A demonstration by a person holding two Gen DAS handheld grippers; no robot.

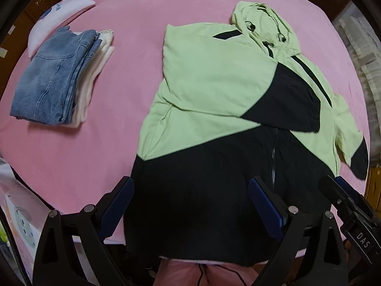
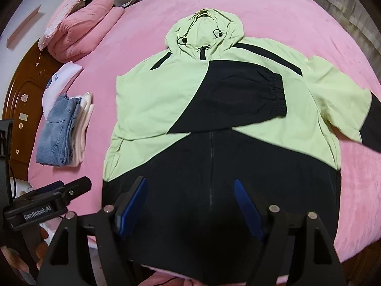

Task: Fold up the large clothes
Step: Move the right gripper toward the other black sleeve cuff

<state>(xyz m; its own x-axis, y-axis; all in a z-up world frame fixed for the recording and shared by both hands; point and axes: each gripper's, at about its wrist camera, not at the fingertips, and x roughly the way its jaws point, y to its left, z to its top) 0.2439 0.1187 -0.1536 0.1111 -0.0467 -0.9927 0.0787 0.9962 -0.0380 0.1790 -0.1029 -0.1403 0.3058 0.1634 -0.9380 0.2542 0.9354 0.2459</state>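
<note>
A light green and black hooded jacket (image 1: 214,83) (image 2: 154,100) lies front up on the pink bed (image 1: 83,155). One sleeve (image 1: 285,100) (image 2: 238,100) is folded across the chest, its black cuff flat on the body. The other sleeve (image 1: 352,143) (image 2: 345,109) sticks out to the right. My left gripper (image 1: 190,181) hangs open above the black hem, nothing between its fingers. My right gripper (image 2: 189,181) is open too, above the same hem near the zip, holding nothing. Each gripper shows at the edge of the other's view.
A folded stack of blue jeans and white cloth (image 1: 52,83) (image 2: 59,131) lies left of the jacket. A white pillow (image 2: 59,78) and a folded pink quilt (image 2: 78,31) sit by the wooden headboard (image 2: 23,90). The bed's near edge is under the grippers.
</note>
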